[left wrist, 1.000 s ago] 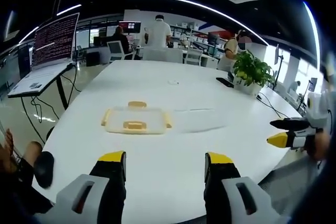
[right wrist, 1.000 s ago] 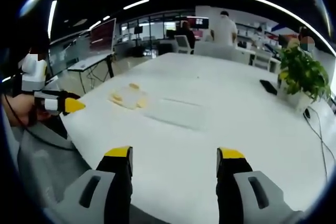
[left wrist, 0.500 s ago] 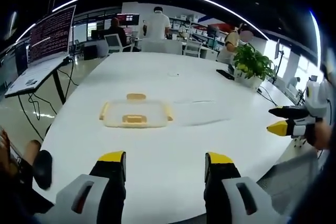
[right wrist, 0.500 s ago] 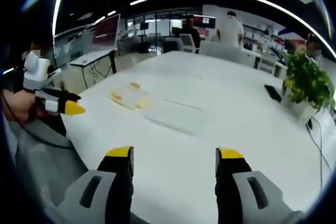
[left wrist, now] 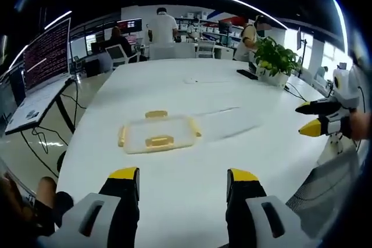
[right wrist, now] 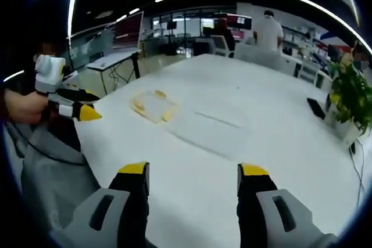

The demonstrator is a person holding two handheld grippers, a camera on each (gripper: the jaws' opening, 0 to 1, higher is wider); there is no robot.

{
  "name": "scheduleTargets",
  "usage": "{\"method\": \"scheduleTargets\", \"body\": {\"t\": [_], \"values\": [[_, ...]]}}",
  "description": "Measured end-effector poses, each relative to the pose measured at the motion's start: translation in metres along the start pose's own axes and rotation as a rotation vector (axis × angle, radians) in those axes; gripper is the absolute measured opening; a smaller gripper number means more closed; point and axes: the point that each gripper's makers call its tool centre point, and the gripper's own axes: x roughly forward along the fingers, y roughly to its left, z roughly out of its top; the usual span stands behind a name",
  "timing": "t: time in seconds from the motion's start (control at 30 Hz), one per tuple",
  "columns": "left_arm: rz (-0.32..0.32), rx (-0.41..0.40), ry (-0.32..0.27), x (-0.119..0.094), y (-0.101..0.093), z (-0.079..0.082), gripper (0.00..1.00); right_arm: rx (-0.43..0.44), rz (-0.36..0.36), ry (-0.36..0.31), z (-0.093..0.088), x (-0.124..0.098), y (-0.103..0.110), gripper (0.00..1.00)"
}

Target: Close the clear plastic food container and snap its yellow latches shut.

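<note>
A clear plastic container part with yellow latches (left wrist: 158,135) lies flat on the white table (left wrist: 174,91), ahead of my left gripper (left wrist: 183,177), which is open and empty well short of it. A faint clear flat piece (left wrist: 229,123) rests just to its right, apart from it. My right gripper (left wrist: 307,119) hangs open off the table's right edge. From the right gripper view, the latched part (right wrist: 154,105) sits far left and the clear piece (right wrist: 209,127) nearer centre. My right gripper (right wrist: 193,169) is open; the left gripper (right wrist: 87,104) hovers at the left.
A potted plant (left wrist: 273,62) and a black flat device (left wrist: 247,75) stand at the table's far right side. People stand beyond the far end. A desk with a large screen (left wrist: 49,53) is off to the left. The near table edge lies under both grippers.
Both cameras have shifted a little, so the container sits slightly differently in each view. Nothing on the table has moved. Both grippers stay open and empty.
</note>
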Motion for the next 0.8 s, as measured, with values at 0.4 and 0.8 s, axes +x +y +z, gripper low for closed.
{"method": "scheduleTargets", "body": {"t": [0.4, 0.8], "values": [[-0.016, 0.09, 0.032, 0.011, 0.028, 0.008, 0.54, -0.105, 0.086, 0.02, 0.017, 0.021, 0.008, 0.55], [-0.052, 0.159, 0.051, 0.022, 0.037, 0.014, 0.5, -0.198, 0.2, 0.057, 0.03, 0.044, 0.021, 0.53]]}}
